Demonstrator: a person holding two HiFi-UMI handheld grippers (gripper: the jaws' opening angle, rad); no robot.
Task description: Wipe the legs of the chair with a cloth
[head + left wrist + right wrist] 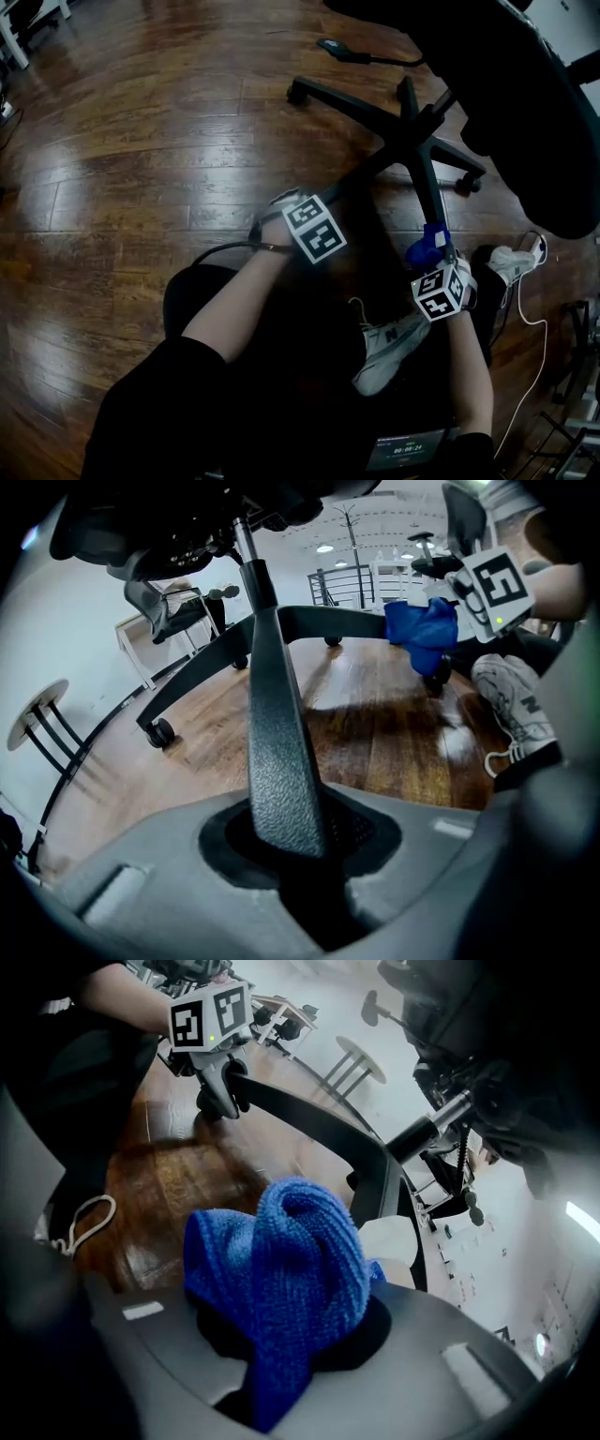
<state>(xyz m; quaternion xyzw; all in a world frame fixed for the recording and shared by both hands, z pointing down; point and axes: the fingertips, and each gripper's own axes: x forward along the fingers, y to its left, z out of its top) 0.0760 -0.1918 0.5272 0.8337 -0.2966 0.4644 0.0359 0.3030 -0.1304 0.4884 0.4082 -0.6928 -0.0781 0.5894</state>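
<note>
A black office chair's star base [410, 141] stands on the wood floor. My left gripper [328, 197] is shut on one chair leg [277, 742], which runs from between its jaws [291, 846] up to the hub. My right gripper [433, 255] is shut on a bunched blue cloth [291, 1251], and the cloth [424, 248] lies against another leg [429, 192] that comes toward me. In the right gripper view that leg [389, 1185] rises just behind the cloth, and the left gripper [220, 1091] shows clamped farther off. The cloth [427, 630] also shows in the left gripper view.
The chair's dark seat [525, 94] overhangs the base at upper right. My white sneakers [384, 349] [511, 258] rest near the right gripper, with a white cable [525, 319] beside them. Casters [296, 92] [466, 185] end the legs. A round side table [42, 714] stands farther off.
</note>
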